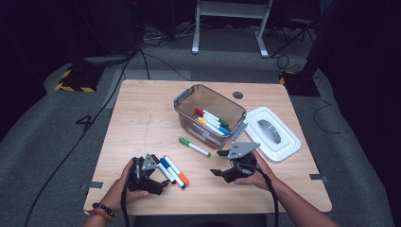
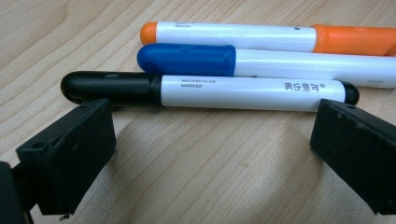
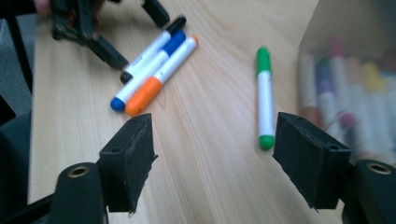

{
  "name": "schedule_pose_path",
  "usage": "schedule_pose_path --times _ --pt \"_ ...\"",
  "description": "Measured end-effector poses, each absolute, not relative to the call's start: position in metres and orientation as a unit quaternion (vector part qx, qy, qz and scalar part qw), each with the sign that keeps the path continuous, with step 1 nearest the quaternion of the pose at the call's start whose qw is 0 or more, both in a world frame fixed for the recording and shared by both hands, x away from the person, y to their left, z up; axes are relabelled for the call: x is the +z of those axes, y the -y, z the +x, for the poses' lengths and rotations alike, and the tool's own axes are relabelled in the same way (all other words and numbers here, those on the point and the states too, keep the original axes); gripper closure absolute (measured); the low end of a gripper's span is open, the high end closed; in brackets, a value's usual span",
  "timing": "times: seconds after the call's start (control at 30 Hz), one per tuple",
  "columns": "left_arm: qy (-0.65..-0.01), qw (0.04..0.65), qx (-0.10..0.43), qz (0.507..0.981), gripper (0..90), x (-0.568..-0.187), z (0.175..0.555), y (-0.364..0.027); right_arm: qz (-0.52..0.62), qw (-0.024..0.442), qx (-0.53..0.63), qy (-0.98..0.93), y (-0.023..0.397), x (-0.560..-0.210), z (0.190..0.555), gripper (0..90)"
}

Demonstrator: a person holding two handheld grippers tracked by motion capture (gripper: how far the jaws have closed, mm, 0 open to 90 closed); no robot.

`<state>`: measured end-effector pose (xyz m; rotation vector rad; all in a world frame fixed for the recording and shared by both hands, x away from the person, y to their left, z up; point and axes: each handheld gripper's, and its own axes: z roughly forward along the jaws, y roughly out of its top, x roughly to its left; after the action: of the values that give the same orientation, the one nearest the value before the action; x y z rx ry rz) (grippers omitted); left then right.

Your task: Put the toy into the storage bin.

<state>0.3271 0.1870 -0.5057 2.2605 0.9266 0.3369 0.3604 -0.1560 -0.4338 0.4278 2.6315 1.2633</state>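
Two hands work at the near edge of the wooden counter (image 1: 142, 118), each holding a tool, as markers are gathered into a clear plastic bin (image 1: 210, 116). Several markers already lie inside the bin, its white lid (image 1: 276, 135) set beside it on the right. Four remain out: a black marker (image 2: 210, 91), a blue marker (image 2: 261, 63) and an orange marker (image 2: 271, 37) lying side by side, touching, and a green marker (image 3: 265, 95) alone near the bin. The left tool (image 2: 210, 135) sits low with its jaws spread wide, empty, just short of the black marker. The right tool (image 3: 215, 154) is likewise open and empty, facing the green marker. By the look of it, the sorting is past halfway, four pickups left.
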Motion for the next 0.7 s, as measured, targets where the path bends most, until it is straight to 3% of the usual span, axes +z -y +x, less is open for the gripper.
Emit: schedule_pose_path --times 0.2,0.7 --pt "-0.356 0.332 0.128 0.864 0.5 -0.506 0.327 -0.187 0.157 0.102 0.397 -0.898 0.125 -0.462 0.374 32.2" --pt "-0.357 0.332 0.127 0.864 0.5 -0.506 0.326 -0.187 0.202 0.156 0.393 -0.883 0.053 -0.484 0.415 33.9"
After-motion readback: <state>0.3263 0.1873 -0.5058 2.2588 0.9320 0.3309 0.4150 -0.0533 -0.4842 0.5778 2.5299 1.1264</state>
